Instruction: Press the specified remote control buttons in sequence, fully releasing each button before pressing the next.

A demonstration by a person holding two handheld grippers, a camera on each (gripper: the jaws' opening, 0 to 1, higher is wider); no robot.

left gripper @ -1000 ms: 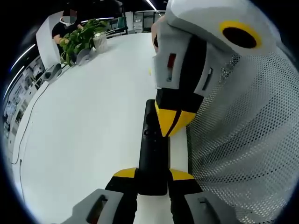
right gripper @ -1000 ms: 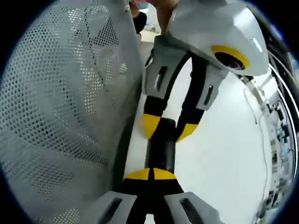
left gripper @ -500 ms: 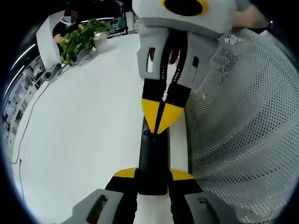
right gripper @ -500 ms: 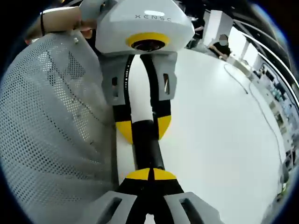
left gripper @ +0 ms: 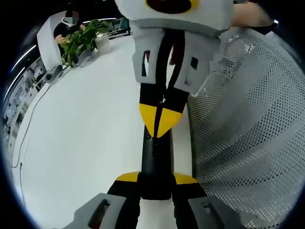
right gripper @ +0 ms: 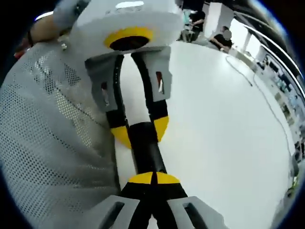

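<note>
Two grippers are meeting over the black remote control (left gripper: 156, 164), lying at the frame's lower centre on the white counter (left gripper: 86, 138). The left gripper (left gripper: 156, 180) is clamping its near end between its fingers, while the right gripper (left gripper: 160, 125), fingers fully together, is pointing at the buttons near the far end. Risk, I judge: the tip sliding onto a neighbouring key. A mesh basket (left gripper: 243, 143) is crowding the right side; the left is staying open.

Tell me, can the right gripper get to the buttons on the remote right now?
Probably yes. The right gripper, jaws closed, already has its tips on the top of the remote, which the left gripper holds by one end. Nothing sits between them.
</note>
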